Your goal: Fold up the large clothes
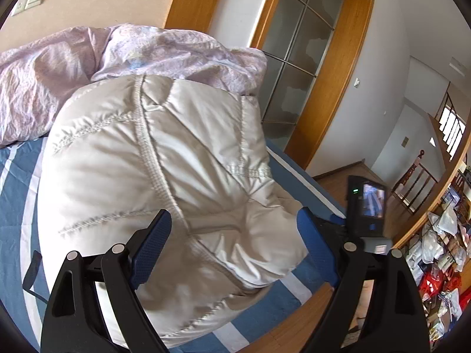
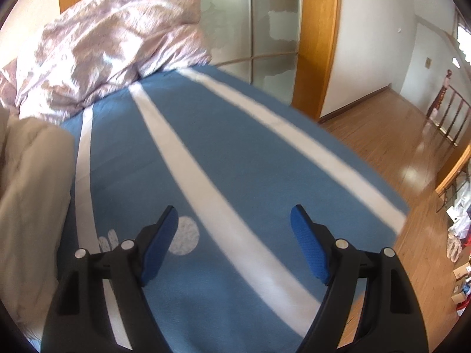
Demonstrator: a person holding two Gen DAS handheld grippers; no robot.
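A folded beige quilted down jacket (image 1: pixel 164 182) lies in a puffy bundle on the blue-and-white striped bed cover (image 1: pixel 17 200). My left gripper (image 1: pixel 234 220) is open just above its near end, the blue fingers (image 1: pixel 153 244) spread to either side and holding nothing. In the right wrist view the jacket (image 2: pixel 32 200) shows only at the left edge. My right gripper (image 2: pixel 234 217) is open and empty over the bare striped bed cover (image 2: pixel 241 153), to the right of the jacket.
A crumpled pink duvet (image 1: pixel 88 67) is heaped at the bed's far end, also in the right wrist view (image 2: pixel 112 38). The wooden bed edge (image 1: pixel 294 323) runs below the jacket. A wood-framed glass door (image 2: pixel 265 29) and wooden floor (image 2: pixel 397 135) lie to the right. Cluttered shelves (image 1: pixel 441 264) stand far right.
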